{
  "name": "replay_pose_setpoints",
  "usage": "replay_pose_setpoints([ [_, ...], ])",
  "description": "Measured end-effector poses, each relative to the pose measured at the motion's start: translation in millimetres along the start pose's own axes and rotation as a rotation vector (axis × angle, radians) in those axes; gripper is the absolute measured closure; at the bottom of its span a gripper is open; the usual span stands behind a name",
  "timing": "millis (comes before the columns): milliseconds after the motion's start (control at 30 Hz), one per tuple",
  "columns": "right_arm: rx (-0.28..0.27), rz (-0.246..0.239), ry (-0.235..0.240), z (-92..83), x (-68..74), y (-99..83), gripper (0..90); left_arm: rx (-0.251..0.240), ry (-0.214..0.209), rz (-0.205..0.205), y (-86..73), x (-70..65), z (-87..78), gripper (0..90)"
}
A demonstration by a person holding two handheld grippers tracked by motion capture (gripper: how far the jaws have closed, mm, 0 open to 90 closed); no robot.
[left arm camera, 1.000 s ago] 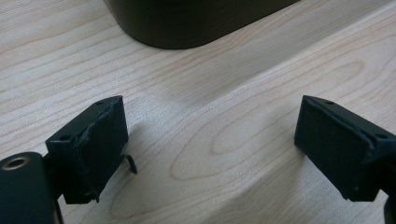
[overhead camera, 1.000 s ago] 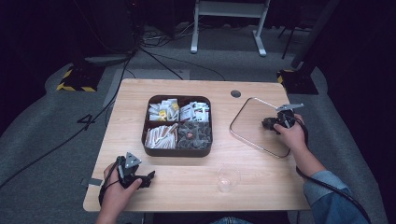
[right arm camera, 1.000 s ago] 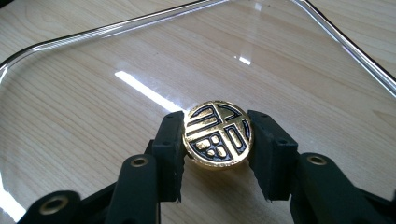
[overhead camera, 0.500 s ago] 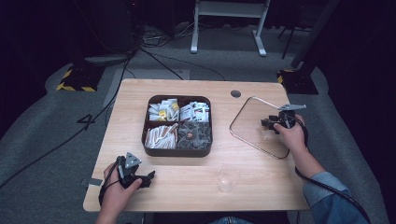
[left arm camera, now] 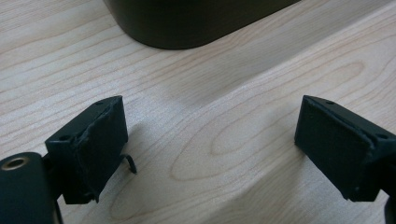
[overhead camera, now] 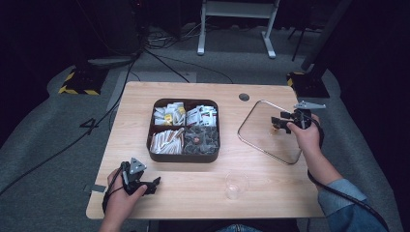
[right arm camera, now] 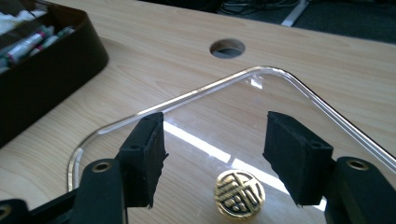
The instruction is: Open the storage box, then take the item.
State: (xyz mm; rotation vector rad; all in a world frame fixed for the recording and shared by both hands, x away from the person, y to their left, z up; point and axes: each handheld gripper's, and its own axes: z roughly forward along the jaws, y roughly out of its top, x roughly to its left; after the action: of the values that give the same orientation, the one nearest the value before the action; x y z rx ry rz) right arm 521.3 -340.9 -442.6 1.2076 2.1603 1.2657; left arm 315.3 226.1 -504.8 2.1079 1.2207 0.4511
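We are seeing open light-wood bench (overhead camera: 193,191) lying along the near edge, broken only by a small clear plastic cup (overhead camera: 236,184). The dark brown four-compartment tray (overhead camera: 184,128) is blocking the middle. To its right, the flat clear glass lid (overhead camera: 270,130) with its round brass knob (right arm camera: 238,192) is taking up the surface, with a bare strip running between tray and lid.

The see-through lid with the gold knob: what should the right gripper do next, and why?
Probably lift clear and move toward the tray. The clear lid lies flat on the table beside the tray, and the right gripper has just been opening; its jaws stand apart above the gold knob without touching it, so the lid looks set down.
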Motion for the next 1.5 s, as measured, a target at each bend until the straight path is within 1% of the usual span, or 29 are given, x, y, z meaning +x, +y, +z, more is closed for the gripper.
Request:
replay_pose_setpoints([
  [133, -0.024, -0.028, 0.036, -2.8, 14.7, 11.3, 38.3, 0.002, 0.001, 0.004, -0.1, 0.0, -0.3, 9.9],
  [167, -0.03, -0.042, 0.047, -2.7, 18.9, 14.4, 38.3, 0.002, 0.001, 0.003, -0.1, 0.0, -0.3, 9.9],
  [367, -0.049, -0.096, 0.125, 0.1, 48.9, 32.6, 38.5, 0.002, 0.002, 0.003, -0.2, -0.1, -0.3, 10.0],
  [500, -0.052, -0.135, 0.185, 4.0, 68.7, 45.4, 41.6, -0.001, 0.013, -0.012, 0.3, -1.3, 0.3, 9.9],
  [567, -0.04, -0.163, 0.22, 7.8, 80.8, 51.0, 48.8, -0.001, 0.013, -0.012, 0.3, -1.3, 0.3, 9.9],
  [667, -0.024, -0.204, 0.263, 13.5, 96.6, 55.6, 54.0, 0.001, 0.012, -0.012, 0.4, -1.3, 0.2, 10.0],
  [833, 0.019, -0.269, 0.345, 27.7, 125.3, 60.8, 56.1, -0.001, 0.013, -0.013, 0.3, -1.3, 0.4, 9.9],
  [967, 0.042, -0.304, 0.401, 39.4, 146.3, 63.2, 57.9, -0.001, 0.012, -0.013, 0.3, -1.2, 0.4, 9.9],
  [1067, 0.057, -0.332, 0.426, 47.7, 159.8, 63.6, 57.2, -0.001, 0.012, -0.013, 0.3, -1.2, 0.4, 9.9],
  [1200, 0.073, -0.355, 0.454, 58.4, 176.1, 63.4, 55.6, -0.002, 0.012, -0.013, 0.3, -1.2, 0.4, 9.9],
  [1300, 0.083, -0.373, 0.464, 66.1, 186.5, 62.9, 55.7, -0.001, 0.012, -0.013, 0.3, -1.2, 0.4, 9.9],
  [1433, 0.117, -0.396, 0.477, 80.8, 199.3, 59.8, 55.8, -0.001, 0.012, -0.013, 0.3, -1.2, 0.4, 9.9],
  [1500, 0.13, -0.399, 0.483, 88.7, 204.8, 57.0, 55.3, -0.001, 0.012, -0.012, 0.3, -1.2, 0.4, 9.9],
])
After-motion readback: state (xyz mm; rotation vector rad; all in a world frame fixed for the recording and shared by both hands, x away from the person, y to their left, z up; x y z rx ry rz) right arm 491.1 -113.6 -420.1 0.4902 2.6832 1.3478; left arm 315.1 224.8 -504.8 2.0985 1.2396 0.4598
